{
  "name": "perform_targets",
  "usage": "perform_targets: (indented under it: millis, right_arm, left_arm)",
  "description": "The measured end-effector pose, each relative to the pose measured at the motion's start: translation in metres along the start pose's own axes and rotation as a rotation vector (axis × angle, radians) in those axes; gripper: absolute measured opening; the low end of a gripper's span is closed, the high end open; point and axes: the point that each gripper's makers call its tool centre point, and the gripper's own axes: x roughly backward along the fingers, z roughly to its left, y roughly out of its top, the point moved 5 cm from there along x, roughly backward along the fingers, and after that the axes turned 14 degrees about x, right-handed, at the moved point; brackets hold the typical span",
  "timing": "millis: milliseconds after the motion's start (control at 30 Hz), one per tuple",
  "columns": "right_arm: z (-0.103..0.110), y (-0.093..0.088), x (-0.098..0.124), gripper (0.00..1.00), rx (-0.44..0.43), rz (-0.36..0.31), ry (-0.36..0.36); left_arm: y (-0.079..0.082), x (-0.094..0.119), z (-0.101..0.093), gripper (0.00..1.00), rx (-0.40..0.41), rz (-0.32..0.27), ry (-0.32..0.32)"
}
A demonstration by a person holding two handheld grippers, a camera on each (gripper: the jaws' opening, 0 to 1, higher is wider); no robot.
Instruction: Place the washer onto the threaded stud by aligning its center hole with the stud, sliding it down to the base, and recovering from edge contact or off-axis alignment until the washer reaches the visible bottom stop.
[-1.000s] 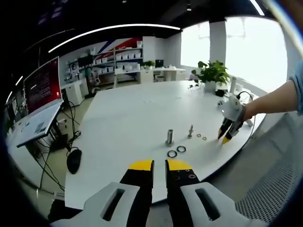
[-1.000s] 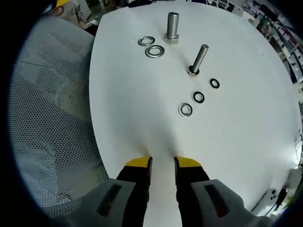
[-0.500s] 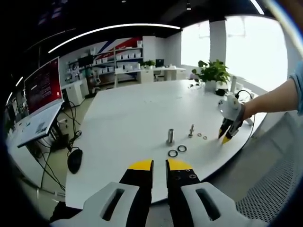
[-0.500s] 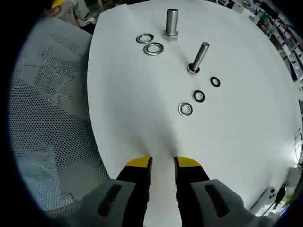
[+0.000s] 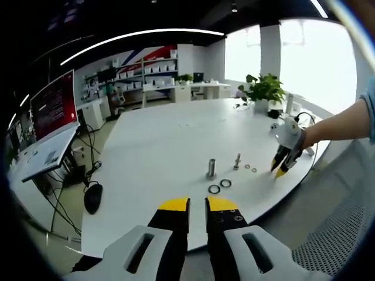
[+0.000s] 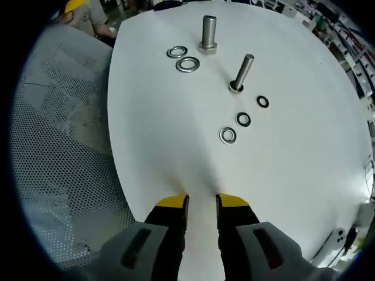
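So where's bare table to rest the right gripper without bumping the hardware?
The table is bare between the right gripper and the nearest small washer, and out to the right edge. It is crowded farther on: three small washers by the thin stud, two large washers by the thick stud.

I count on white table: two upright threaded steel studs, two large silver washers, three small ones.
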Motion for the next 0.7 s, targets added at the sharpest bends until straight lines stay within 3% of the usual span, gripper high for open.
perform_targets:
  millis: [433,700]
  right_arm:
    - [-0.002,0.005,0.000,0.20,-0.002,0.054,0.018]
    - [-0.017,0.028,0.010,0.20,-0.059,-0.055,0.001]
  left_arm:
    - [0.000,0.000,0.000,0.08,0.001,0.001,0.005]
    - [-0.001,0.000,0.001,0.08,0.002,0.005,0.007]
